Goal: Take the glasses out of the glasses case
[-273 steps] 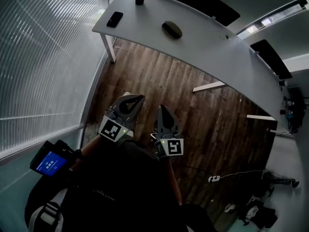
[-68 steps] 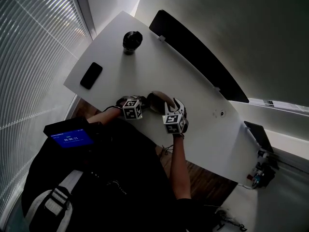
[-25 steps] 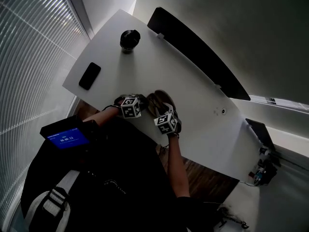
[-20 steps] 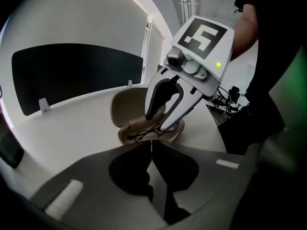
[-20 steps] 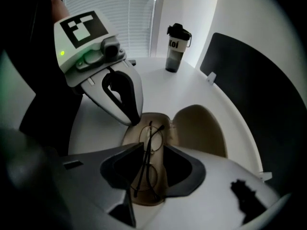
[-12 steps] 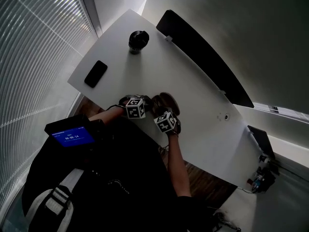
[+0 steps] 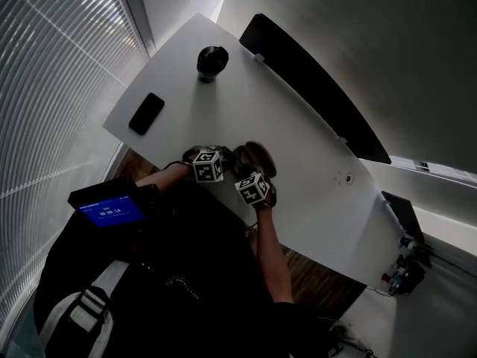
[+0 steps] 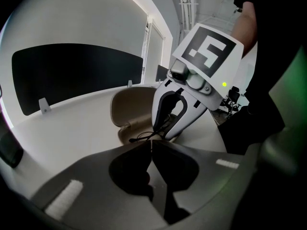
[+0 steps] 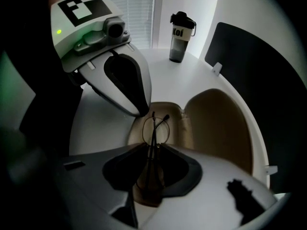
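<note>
**Open glasses case on white bench; glasses between the right jaws**

- Bench: white and long, with a curved near edge.
- Divider panel: black, upright along the bench's far side.
- Right gripper: points steeply down over the case. Its jaws have just been closing and now clench the folded glasses.
- Left gripper: jaws pressed together, their tip at the near rim of the case's base. Whether they pinch that rim cannot be told.
- Glasses case: tan, hinged open near the bench's front edge, lid laid back beside the base.
- Tumbler: dark, lidded, well apart toward the far corner.
- Phone: black, flat, near the bench's left edge.
- Glasses: thin-framed, standing on edge over the case's base. One lens ring and the temple tips show beyond the right jaws' tips; the rest sits in the gap between them.
</note>
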Action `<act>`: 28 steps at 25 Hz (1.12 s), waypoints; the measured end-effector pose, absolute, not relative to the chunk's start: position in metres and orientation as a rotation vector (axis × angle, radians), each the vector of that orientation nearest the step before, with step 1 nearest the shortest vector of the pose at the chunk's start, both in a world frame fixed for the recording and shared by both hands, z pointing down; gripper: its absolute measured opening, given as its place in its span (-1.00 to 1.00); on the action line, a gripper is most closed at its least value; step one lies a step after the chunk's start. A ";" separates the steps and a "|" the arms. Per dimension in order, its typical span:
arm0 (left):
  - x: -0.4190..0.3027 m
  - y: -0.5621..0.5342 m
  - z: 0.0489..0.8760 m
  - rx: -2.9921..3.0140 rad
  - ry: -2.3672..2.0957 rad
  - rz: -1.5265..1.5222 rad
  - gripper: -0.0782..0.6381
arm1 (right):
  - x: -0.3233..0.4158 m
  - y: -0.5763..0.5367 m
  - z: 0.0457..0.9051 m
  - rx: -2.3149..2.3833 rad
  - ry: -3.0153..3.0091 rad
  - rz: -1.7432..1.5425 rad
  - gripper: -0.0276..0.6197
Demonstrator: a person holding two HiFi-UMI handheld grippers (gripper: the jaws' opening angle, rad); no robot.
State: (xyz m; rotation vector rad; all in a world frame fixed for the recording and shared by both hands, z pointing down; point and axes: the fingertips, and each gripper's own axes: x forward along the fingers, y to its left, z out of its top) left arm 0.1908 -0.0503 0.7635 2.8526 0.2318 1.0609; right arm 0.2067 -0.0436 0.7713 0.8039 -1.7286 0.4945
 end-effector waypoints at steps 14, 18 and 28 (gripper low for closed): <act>0.192 -0.050 0.763 2.860 0.236 1.063 -0.73 | 0.215 -0.048 0.745 0.988 -1.730 0.482 -0.68; 0.193 -0.050 0.764 2.861 0.231 1.066 -0.73 | 0.226 -0.053 0.710 1.159 -1.780 0.477 -0.68; 0.188 -0.051 0.763 2.852 0.209 1.069 -0.73 | 0.322 0.025 0.681 1.686 -1.607 0.718 -0.68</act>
